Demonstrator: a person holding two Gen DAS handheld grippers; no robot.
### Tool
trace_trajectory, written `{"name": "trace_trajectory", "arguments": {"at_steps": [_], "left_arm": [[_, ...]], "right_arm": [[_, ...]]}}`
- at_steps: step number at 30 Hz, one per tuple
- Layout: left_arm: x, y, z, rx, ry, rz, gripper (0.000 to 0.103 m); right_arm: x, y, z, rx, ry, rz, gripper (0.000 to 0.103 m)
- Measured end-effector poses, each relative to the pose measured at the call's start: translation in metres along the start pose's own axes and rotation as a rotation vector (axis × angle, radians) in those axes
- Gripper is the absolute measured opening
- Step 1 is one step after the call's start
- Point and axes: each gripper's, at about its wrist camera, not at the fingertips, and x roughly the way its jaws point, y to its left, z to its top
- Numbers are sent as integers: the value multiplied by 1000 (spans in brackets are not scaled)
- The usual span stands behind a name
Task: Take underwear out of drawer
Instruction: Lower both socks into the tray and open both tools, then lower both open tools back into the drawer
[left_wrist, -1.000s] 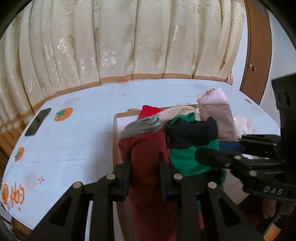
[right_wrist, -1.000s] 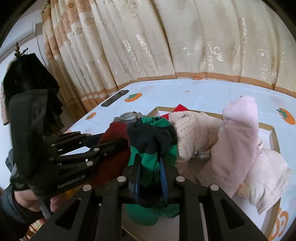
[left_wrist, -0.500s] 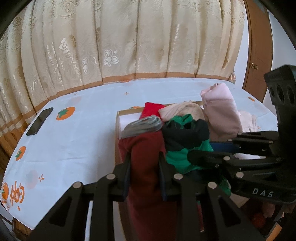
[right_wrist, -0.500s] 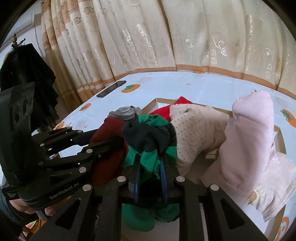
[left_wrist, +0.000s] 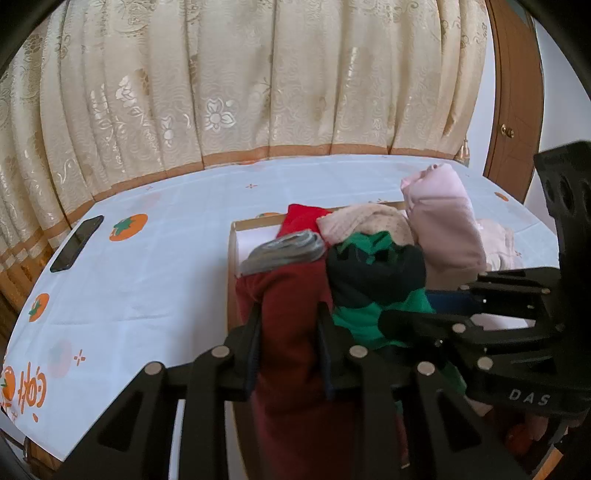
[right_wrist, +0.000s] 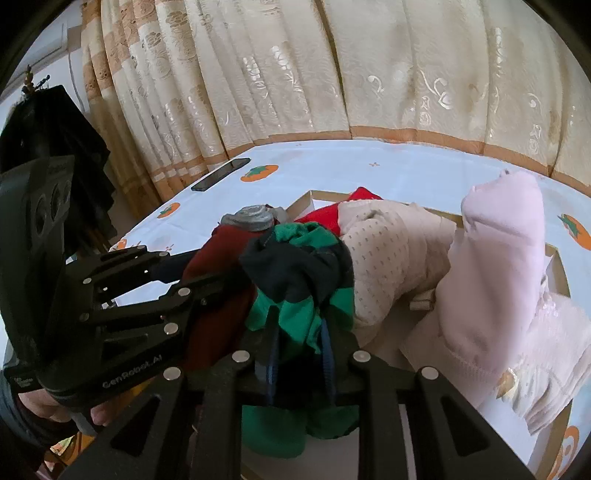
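My left gripper (left_wrist: 290, 321) is shut on dark red underwear (left_wrist: 291, 295) with a grey waistband, held up above the drawer. My right gripper (right_wrist: 299, 332) is shut on green and black underwear (right_wrist: 299, 273), held up right beside the red pair. The drawer (right_wrist: 556, 258) is a shallow wooden box on the table, holding a bright red garment (right_wrist: 328, 210), a beige dotted one (right_wrist: 388, 243) and pale pink ones (right_wrist: 498, 258). In the left wrist view the right gripper (left_wrist: 406, 314) comes in from the right with the green pair (left_wrist: 373, 273).
The table has a white cloth (left_wrist: 155, 266) with orange fruit prints. A black phone (left_wrist: 77, 243) lies at its far left edge. Cream curtains (left_wrist: 258, 81) hang behind the table. A wooden door (left_wrist: 513, 92) stands at the right. A black garment (right_wrist: 55, 129) hangs at the left.
Both grippers have risen and tilted slightly with their underwear; the table and drawer sit lower in view. Both grips are unchanged.
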Motion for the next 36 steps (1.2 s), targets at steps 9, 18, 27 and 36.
{"name": "trace_trajectory", "arguments": {"at_steps": [9, 18, 27, 36], "left_arm": [[1, 0, 1, 4, -6, -2, 31], [-16, 3, -9, -23, -37, -42, 40], [-66, -4, -49, 83, -68, -55, 46], [-85, -26, -118, 225, 80, -49, 47]], "right_arm": [[1, -1, -4, 8, 8, 6, 27], [-31, 13, -20, -70, -6, -52, 61], [-87, 20, -69, -104, -28, -35, 61], [-121, 18, -143, -179, 39, -70, 61]]}}
